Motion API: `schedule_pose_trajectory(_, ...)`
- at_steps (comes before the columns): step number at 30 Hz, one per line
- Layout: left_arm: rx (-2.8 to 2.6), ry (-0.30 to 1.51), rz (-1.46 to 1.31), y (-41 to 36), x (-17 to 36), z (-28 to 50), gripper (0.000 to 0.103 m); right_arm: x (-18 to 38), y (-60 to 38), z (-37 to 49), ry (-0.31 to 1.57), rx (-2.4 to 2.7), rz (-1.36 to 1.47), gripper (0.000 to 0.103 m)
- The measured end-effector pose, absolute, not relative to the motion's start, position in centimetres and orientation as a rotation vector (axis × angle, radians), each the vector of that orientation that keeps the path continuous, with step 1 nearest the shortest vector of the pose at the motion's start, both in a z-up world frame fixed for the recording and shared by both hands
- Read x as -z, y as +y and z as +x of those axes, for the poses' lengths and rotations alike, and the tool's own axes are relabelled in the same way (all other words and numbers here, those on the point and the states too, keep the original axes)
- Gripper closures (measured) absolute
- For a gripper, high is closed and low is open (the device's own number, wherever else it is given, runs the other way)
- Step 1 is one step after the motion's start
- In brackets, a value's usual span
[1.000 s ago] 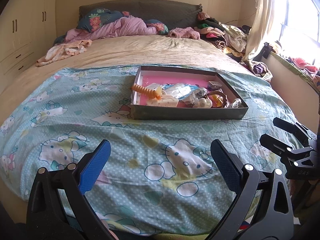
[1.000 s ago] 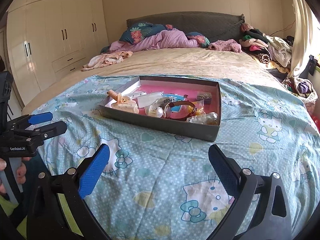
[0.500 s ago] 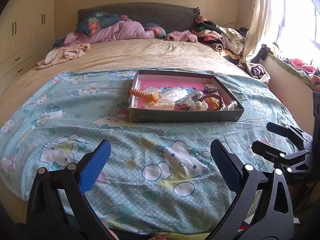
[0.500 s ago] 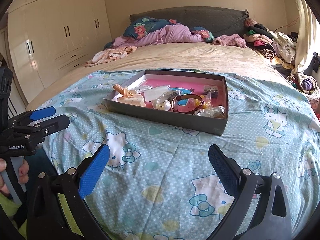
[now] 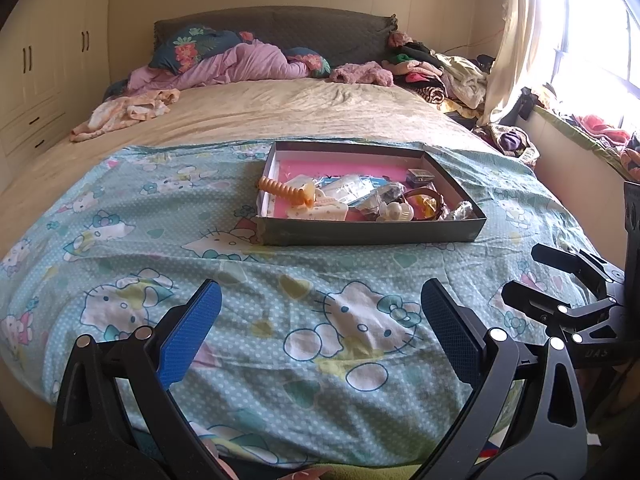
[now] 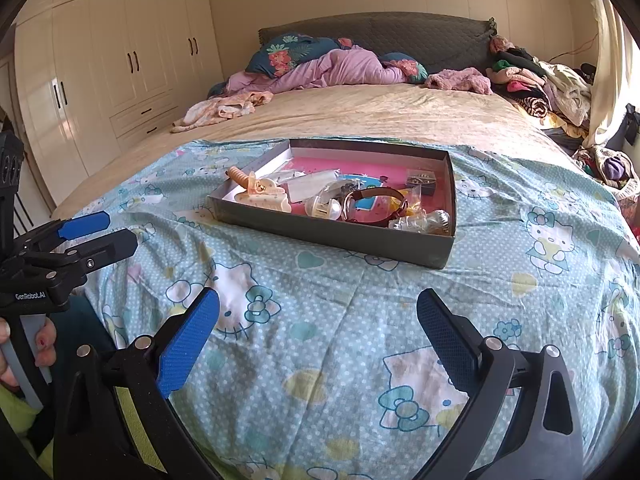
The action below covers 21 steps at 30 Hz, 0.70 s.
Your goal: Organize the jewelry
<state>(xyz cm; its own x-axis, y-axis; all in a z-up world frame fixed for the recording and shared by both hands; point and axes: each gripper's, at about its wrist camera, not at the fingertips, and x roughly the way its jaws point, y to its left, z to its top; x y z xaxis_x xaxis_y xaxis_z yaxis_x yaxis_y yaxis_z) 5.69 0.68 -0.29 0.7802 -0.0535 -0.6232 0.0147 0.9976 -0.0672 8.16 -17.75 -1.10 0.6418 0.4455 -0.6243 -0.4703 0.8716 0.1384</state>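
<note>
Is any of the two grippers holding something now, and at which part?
Nothing is held. The left gripper and right gripper are both open above the blanket, short of the tray.

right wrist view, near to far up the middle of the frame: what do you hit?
right tongs → Hello Kitty blanket → grey tray of jewelry → beige bedspread → purple bedding heap → grey headboard.
</note>
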Motion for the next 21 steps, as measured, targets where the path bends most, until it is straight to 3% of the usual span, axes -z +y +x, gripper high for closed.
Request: schedule_pose_trajectory(21,0.026,0.69,-0.055,1.08,0.67,5.6,0.01,0.87,-17.97,8.04,0.694,-0.519,-0.032,0.005)
